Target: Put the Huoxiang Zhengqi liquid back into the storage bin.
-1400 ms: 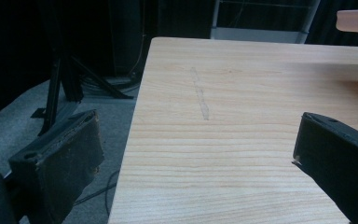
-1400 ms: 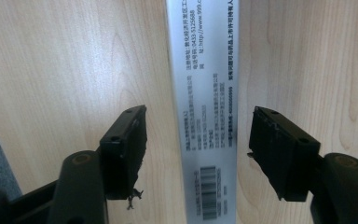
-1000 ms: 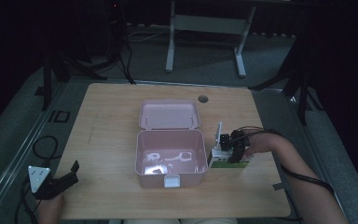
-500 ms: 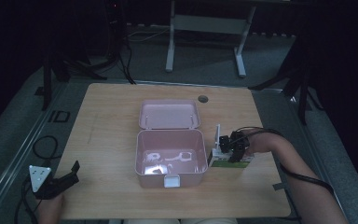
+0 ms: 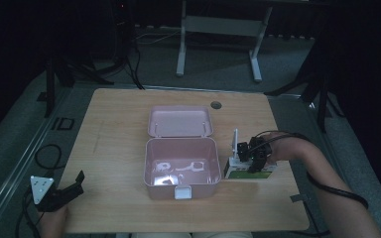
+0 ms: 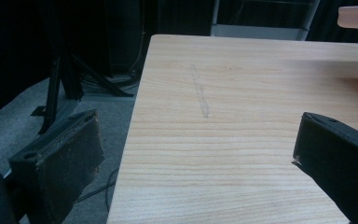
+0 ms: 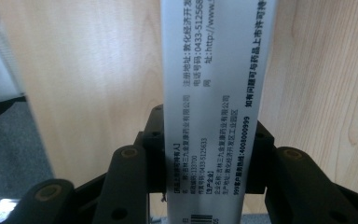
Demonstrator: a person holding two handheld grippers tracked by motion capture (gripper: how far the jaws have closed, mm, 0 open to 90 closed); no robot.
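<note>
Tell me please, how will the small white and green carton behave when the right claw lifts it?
The carton looks like thin printed cardboard, so it is probably light and could dent under a hard squeeze. The right claw closes on its narrow white face, which looks smooth, so it might slip or swing. Its flat sides should prevent rolling.

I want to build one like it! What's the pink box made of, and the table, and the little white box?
The pink box looks like smooth plastic: glossy, light glinting inside. The table looks like pale wood or wood-look board, with grain lines showing. The white box, clamped by the right gripper, seems thin printed cardboard with a matte face.
</note>
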